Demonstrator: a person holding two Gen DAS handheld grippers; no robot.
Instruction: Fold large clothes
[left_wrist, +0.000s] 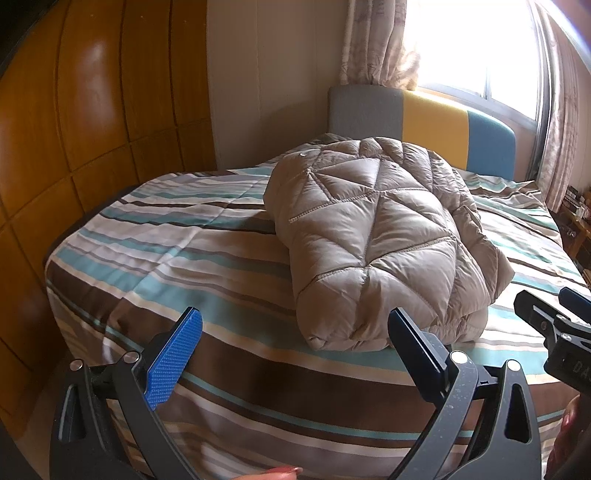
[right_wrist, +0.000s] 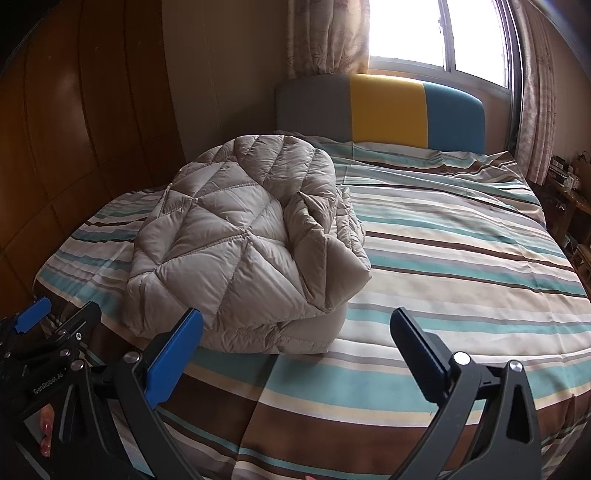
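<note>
A beige quilted down jacket (left_wrist: 373, 236) lies folded into a thick bundle on the striped bed (left_wrist: 166, 266). It also shows in the right wrist view (right_wrist: 240, 251), left of centre. My left gripper (left_wrist: 295, 325) is open and empty, held just short of the bundle's near edge, above the bedspread. My right gripper (right_wrist: 295, 325) is open and empty, near the bundle's right front corner. The right gripper shows at the right edge of the left wrist view (left_wrist: 554, 314). The left gripper shows at the lower left of the right wrist view (right_wrist: 55, 317).
The striped bedspread (right_wrist: 461, 258) spreads wide to the right of the jacket. A grey, yellow and blue headboard (right_wrist: 384, 110) stands under a bright window with curtains (right_wrist: 328, 37). A wooden wardrobe (left_wrist: 92, 110) lines the left side. A cluttered wooden shelf (right_wrist: 572, 192) stands at the far right.
</note>
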